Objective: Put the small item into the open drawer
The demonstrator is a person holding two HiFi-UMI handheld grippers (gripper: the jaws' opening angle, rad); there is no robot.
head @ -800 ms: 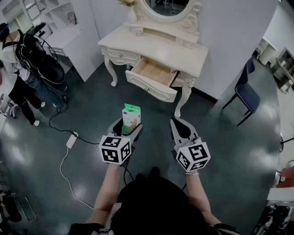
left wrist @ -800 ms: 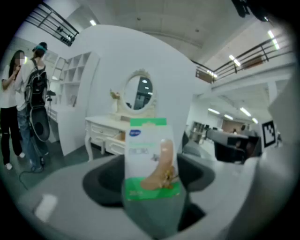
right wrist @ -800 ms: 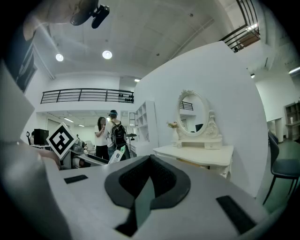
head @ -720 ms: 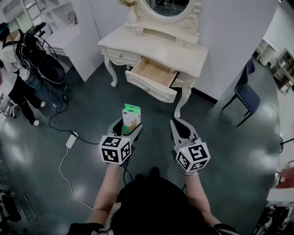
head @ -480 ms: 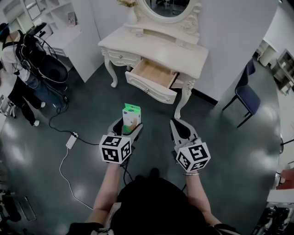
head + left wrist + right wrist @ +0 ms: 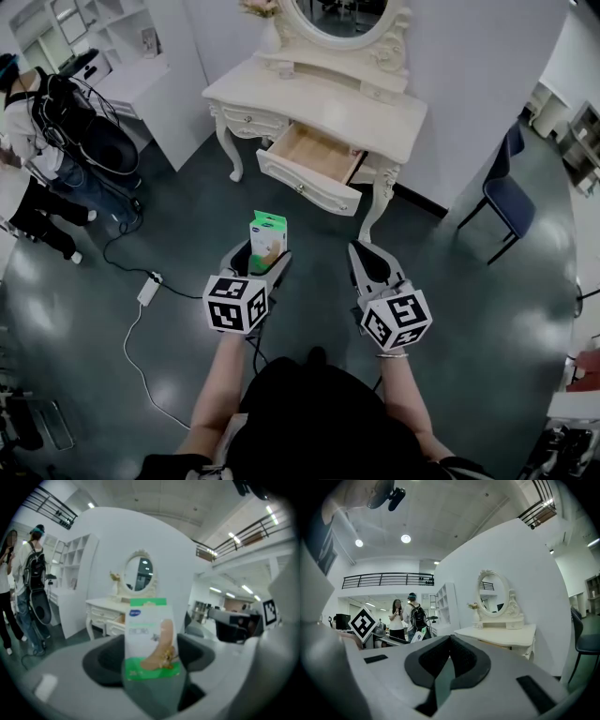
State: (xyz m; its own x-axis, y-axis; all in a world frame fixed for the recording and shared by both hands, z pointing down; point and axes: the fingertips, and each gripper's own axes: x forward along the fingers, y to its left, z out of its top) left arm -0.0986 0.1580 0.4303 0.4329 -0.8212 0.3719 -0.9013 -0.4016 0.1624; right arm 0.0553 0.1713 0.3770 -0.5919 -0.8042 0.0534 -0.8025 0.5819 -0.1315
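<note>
Your left gripper (image 6: 262, 266) is clamped on the small packet (image 6: 267, 237); the green-and-white packet stands upright between its jaws, its top clear above the fingertips, and the left gripper view shows its printed face toward the camera. It hangs over the dark floor (image 6: 187, 216), short of the dressing table (image 6: 375, 105) and well apart from the open drawer (image 6: 309, 181); the drawer is pulled out toward you, its wooden inside showing, up and to the right of the packet in the head view. Your right gripper (image 6: 363, 251) is beside the left one, jaws pressed together with nothing between them.

Counted: one packet; two grippers; one dressing table with one oval mirror (image 6: 339, 13); one drawer pulled open; one blue chair (image 6: 506, 192) at the right; one white power strip (image 6: 147, 286) on the floor at the left; two people (image 6: 407, 615) standing together in the right gripper view.
</note>
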